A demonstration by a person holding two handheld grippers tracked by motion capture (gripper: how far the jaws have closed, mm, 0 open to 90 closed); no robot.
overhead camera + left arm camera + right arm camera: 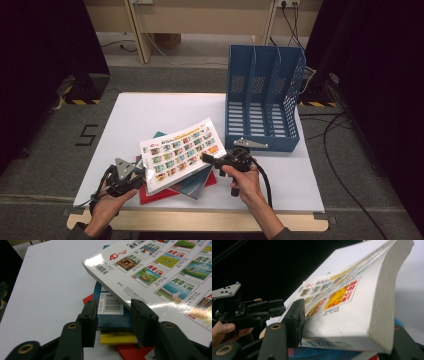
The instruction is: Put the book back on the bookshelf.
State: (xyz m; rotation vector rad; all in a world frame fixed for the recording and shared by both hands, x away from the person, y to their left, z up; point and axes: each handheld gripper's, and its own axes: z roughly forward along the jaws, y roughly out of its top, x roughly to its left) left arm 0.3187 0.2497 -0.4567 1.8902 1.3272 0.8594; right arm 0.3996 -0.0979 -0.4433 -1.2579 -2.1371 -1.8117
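While tilted up at its right edge, white magazine (181, 151) with rows of small colour pictures, topmost on a loose stack of books (192, 184) near the front of a white table (150, 112). Right gripper (206, 158) clamped on that raised edge, thick page block between its jaws. Left gripper (141, 171) closed on the dark blue book (110, 317) just beneath, by its barcode label. Blue slotted file rack (262, 100) upright at the table's far right corner.

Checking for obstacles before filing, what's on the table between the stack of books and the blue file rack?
In the high view, only bare white table separates the book stack from the blue file rack, apart from the right gripper at the top book's edge.
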